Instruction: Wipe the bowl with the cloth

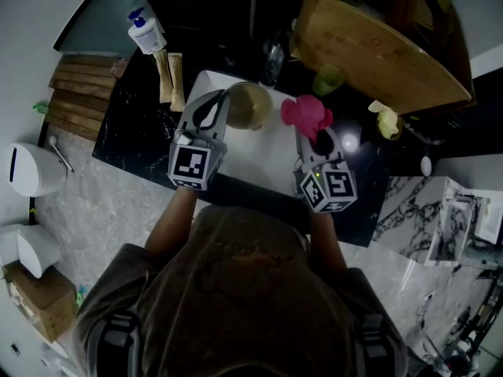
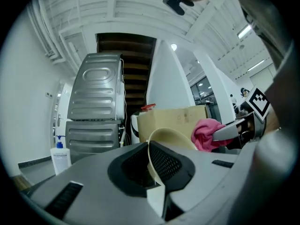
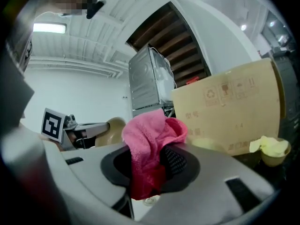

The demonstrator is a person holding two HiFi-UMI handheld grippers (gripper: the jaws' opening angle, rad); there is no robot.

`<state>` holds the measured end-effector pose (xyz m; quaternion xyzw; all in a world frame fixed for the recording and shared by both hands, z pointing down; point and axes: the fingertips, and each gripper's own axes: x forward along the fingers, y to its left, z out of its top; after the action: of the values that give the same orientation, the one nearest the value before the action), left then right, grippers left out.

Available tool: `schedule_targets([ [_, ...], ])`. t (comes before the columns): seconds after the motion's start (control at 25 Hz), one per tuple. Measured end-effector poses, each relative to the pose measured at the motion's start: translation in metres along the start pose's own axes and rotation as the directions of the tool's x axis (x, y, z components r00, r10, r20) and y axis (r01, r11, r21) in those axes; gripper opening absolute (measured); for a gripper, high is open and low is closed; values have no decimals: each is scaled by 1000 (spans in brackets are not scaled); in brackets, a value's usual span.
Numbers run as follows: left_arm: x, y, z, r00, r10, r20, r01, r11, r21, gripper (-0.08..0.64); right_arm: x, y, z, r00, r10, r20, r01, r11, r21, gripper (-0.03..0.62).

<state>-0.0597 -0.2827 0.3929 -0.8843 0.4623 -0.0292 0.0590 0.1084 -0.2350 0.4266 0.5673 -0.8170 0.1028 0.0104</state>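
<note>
Closer, bowl (image 2: 169,136) between left tongs (image 2: 150,150).

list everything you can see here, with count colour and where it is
bowl: 1, beige, at the mat's far edge
cloth: 1, pink, right of the bowl
mat: 1, white, on the counter
counter: 1, black, under both grippers
pump bottle: 1, white with a blue top, counter's far left corner
sticks: 2, tan, side by side near the bottle
box: 1, brown cardboard, far right
cup: 1, green, in front of the box
left hand-held gripper: 1, grey, shut on the bowl's rim
right hand-held gripper: 1, grey, shut on the cloth
</note>
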Motion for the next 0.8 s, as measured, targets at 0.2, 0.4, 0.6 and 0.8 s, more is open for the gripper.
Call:
schedule_targets([
  [0.2,-5,-8,38,989,-41,140,38,999,19,25,-9,0,28,994,-47,102,54,996,-65,106],
  [0.4,-14,-11,57,972,-40,233,35,999,23,25,-17,5,47,982,-65,174,85,990,-110,106],
  [0.6,-20,-15,63,961,-35,275,32,999,18,25,-18,5,52,977,-70,201,92,990,-104,106],
  [0.8,-18,-18,59,965,-43,259,39,999,21,25,-17,6,53,976,-68,209,93,989,-112,104],
])
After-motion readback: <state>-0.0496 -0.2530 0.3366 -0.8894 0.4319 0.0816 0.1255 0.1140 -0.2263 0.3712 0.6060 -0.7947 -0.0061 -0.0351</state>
